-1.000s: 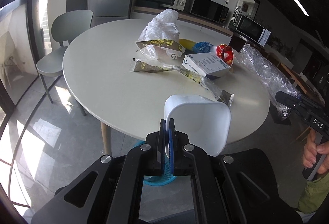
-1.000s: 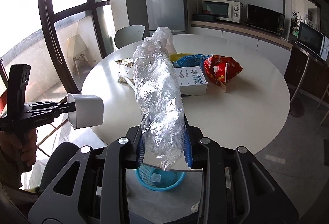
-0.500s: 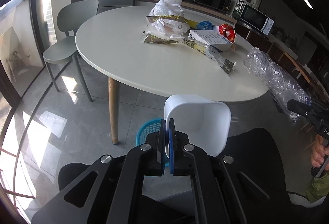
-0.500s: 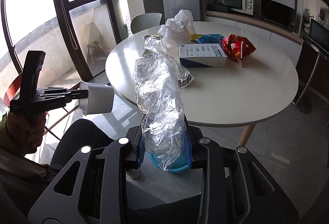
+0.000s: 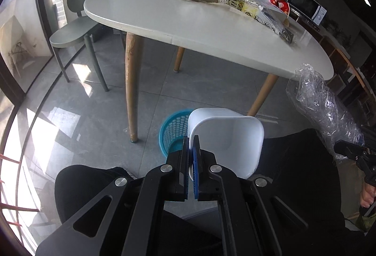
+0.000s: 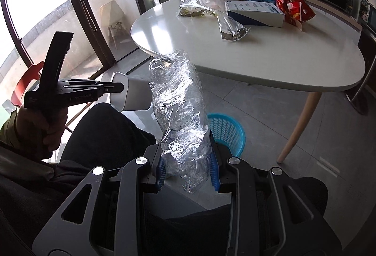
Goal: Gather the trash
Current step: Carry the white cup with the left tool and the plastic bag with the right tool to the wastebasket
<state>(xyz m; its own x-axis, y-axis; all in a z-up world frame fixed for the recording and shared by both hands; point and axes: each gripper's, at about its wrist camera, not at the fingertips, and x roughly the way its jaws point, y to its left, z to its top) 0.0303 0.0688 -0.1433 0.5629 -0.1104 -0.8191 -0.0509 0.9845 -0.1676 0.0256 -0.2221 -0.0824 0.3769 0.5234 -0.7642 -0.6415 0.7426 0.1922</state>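
Trash sits in a cluster along the far edge of the round white table point(image 6: 282, 63): crumpled clear bags, a white box point(image 6: 253, 13), one red wrapper point(image 6: 295, 10). One grey chair point(image 5: 80, 21) stands at the table's left edge. On the floor below its near edge, one blue basket point(image 6: 226, 132) stands beside a wooden leg. My left gripper point(image 5: 190, 162), tilted downward, is clamped tight on the rim of one white cup point(image 5: 225, 138), which hides part of the basket. My right gripper point(image 6: 187, 169), also angled down, pinches one crinkled clear plastic wrap point(image 6: 178, 110) between its blue pads.
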